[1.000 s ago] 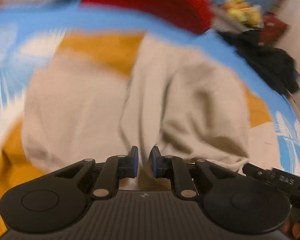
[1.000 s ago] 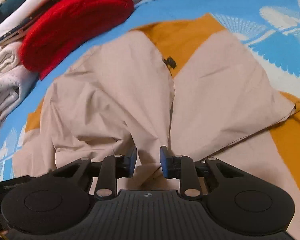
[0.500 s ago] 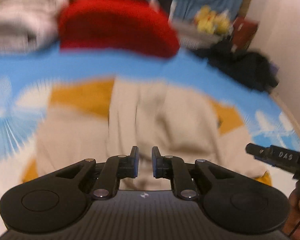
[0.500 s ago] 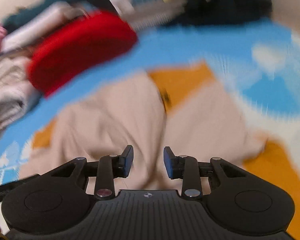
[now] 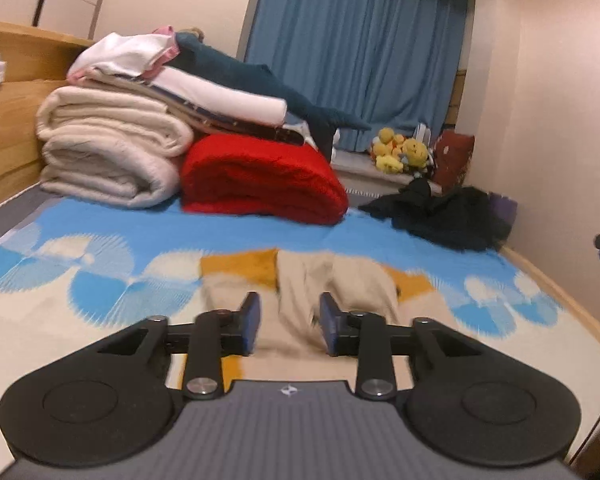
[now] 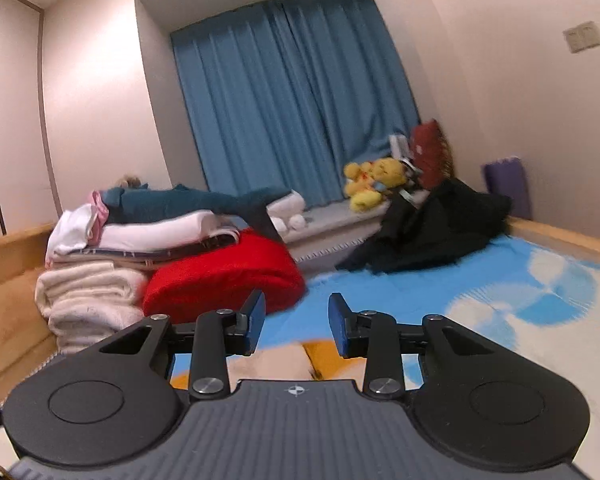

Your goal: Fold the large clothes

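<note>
No words, numbers or brand names can be read; the only mark is a small white compass-like emblem on the ribbed grey gripper body (image 5: 288, 390), low in the frame's middle, in both wrist views

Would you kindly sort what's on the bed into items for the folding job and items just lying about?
For the job: beige garment, left gripper, right gripper.
Lying about: red blanket, cream blanket, black clothes, plush toys.

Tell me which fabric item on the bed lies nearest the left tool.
The beige garment, spread flat just beyond the left tool; the red blanket sits farther back.
</note>
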The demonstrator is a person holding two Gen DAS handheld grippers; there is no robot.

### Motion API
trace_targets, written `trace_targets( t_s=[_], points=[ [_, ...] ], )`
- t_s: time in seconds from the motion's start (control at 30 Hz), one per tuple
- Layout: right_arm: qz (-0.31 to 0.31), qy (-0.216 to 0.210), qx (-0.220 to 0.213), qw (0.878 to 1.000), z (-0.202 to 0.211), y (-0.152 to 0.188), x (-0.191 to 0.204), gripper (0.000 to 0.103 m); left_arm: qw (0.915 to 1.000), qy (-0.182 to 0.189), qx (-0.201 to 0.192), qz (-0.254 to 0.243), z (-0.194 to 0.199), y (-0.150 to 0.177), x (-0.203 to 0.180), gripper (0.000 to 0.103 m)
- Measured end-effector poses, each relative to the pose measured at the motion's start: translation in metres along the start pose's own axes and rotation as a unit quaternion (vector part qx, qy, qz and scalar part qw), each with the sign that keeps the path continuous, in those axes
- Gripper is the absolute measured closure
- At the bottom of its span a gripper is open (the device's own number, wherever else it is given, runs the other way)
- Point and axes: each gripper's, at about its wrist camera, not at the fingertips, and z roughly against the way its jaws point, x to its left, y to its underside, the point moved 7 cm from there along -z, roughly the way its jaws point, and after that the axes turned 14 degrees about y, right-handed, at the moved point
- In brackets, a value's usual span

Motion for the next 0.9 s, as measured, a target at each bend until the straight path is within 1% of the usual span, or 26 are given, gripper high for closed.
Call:
trace_targets(
  t_s=[0.1, 0.13, 0.17, 0.2, 0.23, 0.27, 0.3, 0.37, 0.43, 0.47, 0.53, 0.6, 0.67, 0.73, 0.77, 0.8, 0.9],
  points=[
    [-0.003, 0.031, 0.012, 0.999, 0.041, 0.028, -0.044, 0.067, 0.9997, -0.013, 0.018, 0.003, 0.043, 0.055, 0.009, 0.083],
    [-0.005, 0.043, 0.017, 0.999, 0.051, 0.041, -0.058, 0.067, 0.9992, -0.021, 0.032, 0.011, 0.047, 0.074, 0.014, 0.087],
    [-0.007, 0.059, 0.027, 0.998, 0.056, 0.053, -0.071, 0.069, 0.9963, -0.041, 0.067, 0.034, 0.049, 0.09, 0.022, 0.091],
    [-0.013, 0.075, 0.042, 0.996, 0.059, 0.066, -0.083, 0.07, 0.9948, -0.044, 0.075, 0.054, 0.052, 0.097, 0.025, 0.091],
    [-0.021, 0.084, 0.061, 0.994, 0.058, 0.08, -0.091, 0.07, 0.9942, -0.031, 0.071, 0.075, 0.057, 0.1, 0.027, 0.091],
    [-0.028, 0.091, 0.087, 0.992, 0.055, 0.092, -0.1, 0.07, 0.9939, -0.029, 0.073, 0.077, 0.059, 0.102, 0.029, 0.091],
    [-0.036, 0.098, 0.103, 0.989, 0.051, 0.101, -0.104, 0.07, 0.9939, -0.039, 0.074, 0.072, 0.062, 0.102, 0.032, 0.091],
    [-0.041, 0.103, 0.117, 0.987, 0.045, 0.11, -0.104, 0.069, 0.9931, -0.05, 0.073, 0.077, 0.064, 0.103, 0.043, 0.091],
    [-0.028, 0.103, 0.135, 0.985, 0.035, 0.12, -0.101, 0.069, 0.9893, -0.052, 0.084, 0.107, 0.063, 0.111, 0.056, 0.091],
    [-0.027, 0.11, 0.142, 0.983, 0.033, 0.125, -0.102, 0.069, 0.9871, -0.053, 0.089, 0.122, 0.06, 0.113, 0.061, 0.091],
    [-0.031, 0.116, 0.171, 0.978, 0.022, 0.138, -0.106, 0.069, 0.98, -0.059, 0.107, 0.157, 0.053, 0.123, 0.077, 0.089],
    [-0.055, 0.108, 0.221, 0.968, 0.01, 0.156, -0.108, 0.069, 0.9704, -0.066, 0.131, 0.192, 0.043, 0.139, 0.092, 0.088],
    [-0.067, 0.11, 0.273, 0.953, -0.004, 0.176, -0.109, 0.067, 0.958, -0.077, 0.164, 0.222, 0.034, 0.155, 0.104, 0.079],
    [-0.056, 0.129, 0.32, 0.937, -0.015, 0.199, -0.111, 0.067, 0.9466, -0.089, 0.187, 0.248, 0.029, 0.169, 0.114, 0.061],
    [-0.048, 0.137, 0.333, 0.931, -0.021, 0.206, -0.112, 0.067, 0.9407, -0.095, 0.198, 0.259, 0.026, 0.176, 0.12, 0.059],
    [-0.04, 0.148, 0.345, 0.926, -0.024, 0.213, -0.113, 0.067, 0.9365, -0.101, 0.207, 0.265, 0.024, 0.181, 0.124, 0.059],
    [-0.036, 0.168, 0.362, 0.916, -0.031, 0.226, -0.115, 0.064, 0.928, -0.111, 0.226, 0.274, 0.02, 0.192, 0.133, 0.059]
  ],
)
